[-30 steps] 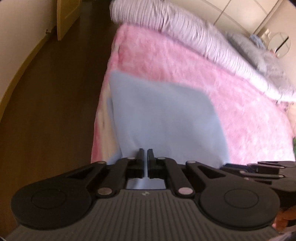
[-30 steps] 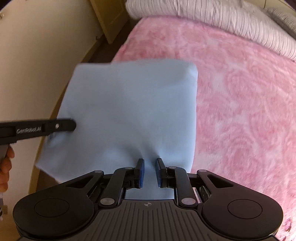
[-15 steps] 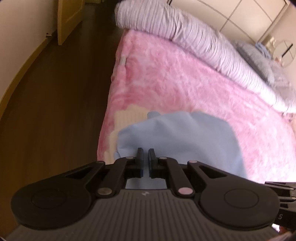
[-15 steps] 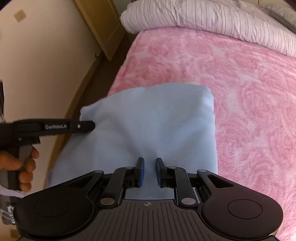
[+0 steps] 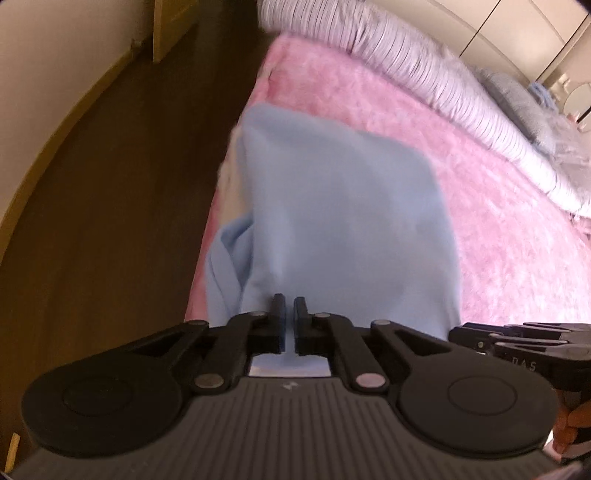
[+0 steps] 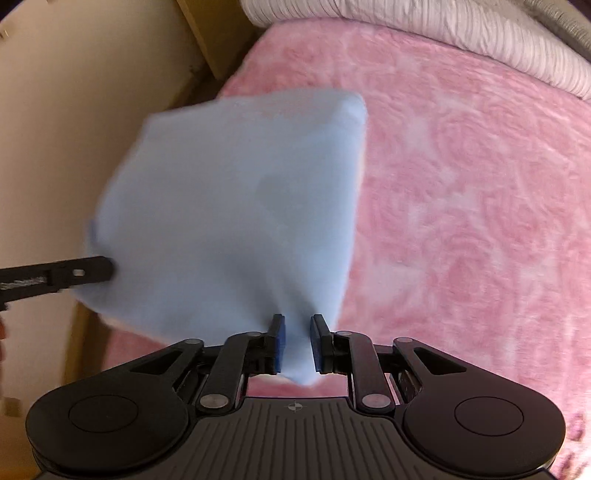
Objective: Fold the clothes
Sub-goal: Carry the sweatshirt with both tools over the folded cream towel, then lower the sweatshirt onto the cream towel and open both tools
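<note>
Blue cloth judged light, soft, floppy; sags between grips. Edge pinched tight by left gripper. Right gripper clamped on bunched corner. Best held at corners.

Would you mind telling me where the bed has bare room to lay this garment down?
The pink blanket lies bare between the light blue garment and the striped duvet. It is crowded at the bed's near edge, where both grippers hold the garment.
</note>
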`<state>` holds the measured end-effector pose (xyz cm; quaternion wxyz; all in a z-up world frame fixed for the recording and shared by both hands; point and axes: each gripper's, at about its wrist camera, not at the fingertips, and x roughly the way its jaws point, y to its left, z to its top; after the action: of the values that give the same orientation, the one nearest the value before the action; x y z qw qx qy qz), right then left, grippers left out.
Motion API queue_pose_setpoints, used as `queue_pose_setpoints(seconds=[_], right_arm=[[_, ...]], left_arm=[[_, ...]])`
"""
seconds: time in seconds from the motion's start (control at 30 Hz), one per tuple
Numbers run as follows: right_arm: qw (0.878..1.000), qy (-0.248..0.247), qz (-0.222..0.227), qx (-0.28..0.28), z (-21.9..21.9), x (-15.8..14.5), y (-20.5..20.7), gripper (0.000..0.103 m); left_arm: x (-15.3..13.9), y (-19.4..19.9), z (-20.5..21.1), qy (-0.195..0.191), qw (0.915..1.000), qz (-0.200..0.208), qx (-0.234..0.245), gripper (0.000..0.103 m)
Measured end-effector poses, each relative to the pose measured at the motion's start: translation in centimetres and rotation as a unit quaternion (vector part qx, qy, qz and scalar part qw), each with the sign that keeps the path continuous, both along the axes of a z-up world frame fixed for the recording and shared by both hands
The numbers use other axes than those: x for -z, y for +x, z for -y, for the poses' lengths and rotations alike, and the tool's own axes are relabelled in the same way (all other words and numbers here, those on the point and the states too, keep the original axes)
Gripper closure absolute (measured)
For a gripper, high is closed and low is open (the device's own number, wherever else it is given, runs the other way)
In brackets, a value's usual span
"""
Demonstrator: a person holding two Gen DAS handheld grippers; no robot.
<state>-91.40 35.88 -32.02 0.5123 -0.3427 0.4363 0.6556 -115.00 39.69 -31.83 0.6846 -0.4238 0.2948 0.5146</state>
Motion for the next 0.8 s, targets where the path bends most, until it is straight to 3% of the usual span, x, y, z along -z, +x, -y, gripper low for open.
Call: queue_pose_setpoints(seconds=[0.1,0.23,0.27,0.5,0.8], right_arm=[[0.999,0.036,-0.012,-0.005,0.9,-1.2,0.0,0.085],[1.0,-0.002,-0.001,-0.03,1.5,0.9,-0.7,0.086],[0.999,-0.002,-0.001,-0.033,1.8,0.8,-0.7,0.085],[0.998,0.028,-0.016,-0.053,5.0,-5.5,1.5,0.085],[0.991,0.081,-0.042,-0.099,7.8,-13.5,6.6,0.085]], left_arm=[[-1.1,1.1,1.2,0.005,0.9999,-0.016,-0.004,0.093],[-2.9,3.2,2.5,-0.003,0.9991,-0.041,-0.012,0.093],[-3.3,3.7,2.8,-0.005,0.9988,-0.047,-0.014,0.087],[-7.2,7.8,5.9,-0.004,0.9951,-0.089,-0.042,0.082],[-15.9,14.6,12.9,0.062,0.9789,-0.135,-0.14,0.054]])
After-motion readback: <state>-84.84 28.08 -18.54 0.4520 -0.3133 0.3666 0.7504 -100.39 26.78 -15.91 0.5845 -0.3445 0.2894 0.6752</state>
